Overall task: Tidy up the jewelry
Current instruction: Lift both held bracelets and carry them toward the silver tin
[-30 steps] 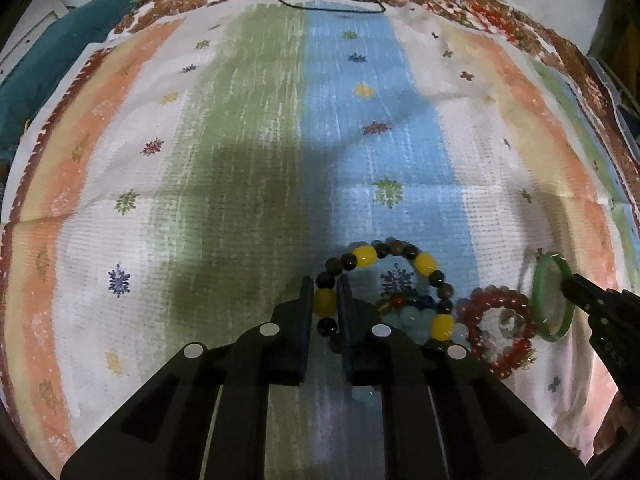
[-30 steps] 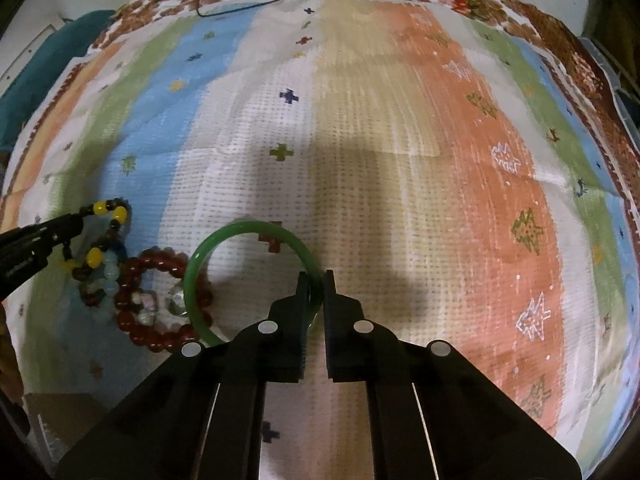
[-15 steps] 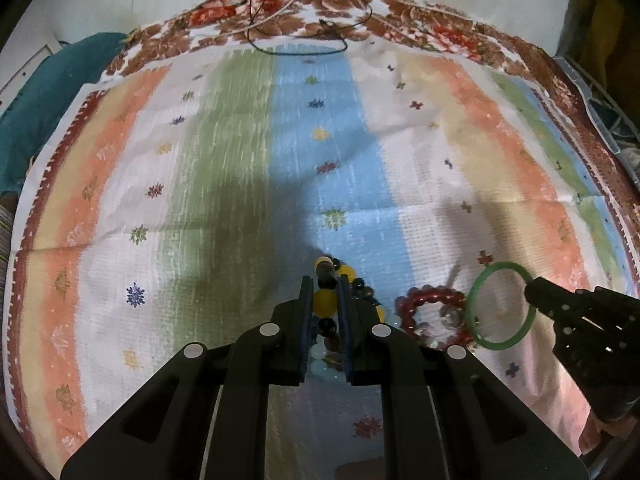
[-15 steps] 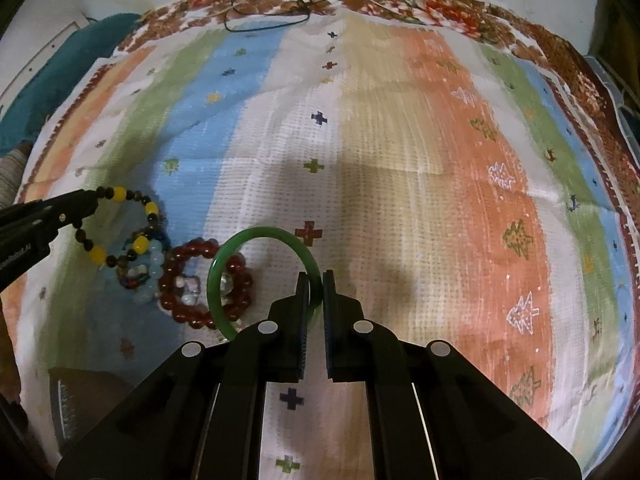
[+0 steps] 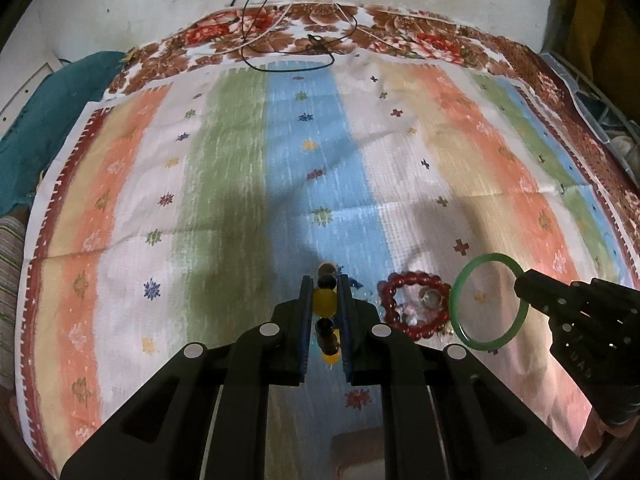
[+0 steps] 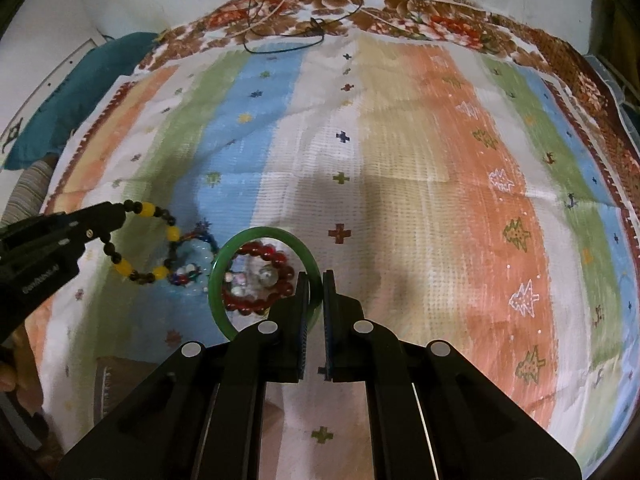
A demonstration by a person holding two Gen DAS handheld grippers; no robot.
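My left gripper (image 5: 325,280) is shut on a yellow-and-dark beaded bracelet (image 5: 325,300) and holds it above the striped cloth; it also shows in the right wrist view (image 6: 138,248). My right gripper (image 6: 315,276) is shut on a green bangle (image 6: 224,268), lifted over the pile; the bangle shows at the right in the left wrist view (image 5: 460,292). A red beaded bracelet (image 5: 412,300) lies on the cloth between the grippers, with pale blue beads (image 6: 196,256) beside it.
The striped cloth (image 5: 240,184) covers the surface. Cords (image 5: 288,44) lie at its far edge by the wall. A teal cloth (image 5: 44,120) sits at far left. A brown box (image 6: 116,384) lies near the front edge.
Both grippers have risen from the cloth, each lifting its piece: the left with the yellow-and-dark bracelet, the right with the green bangle. The red bracelet stayed on the cloth.
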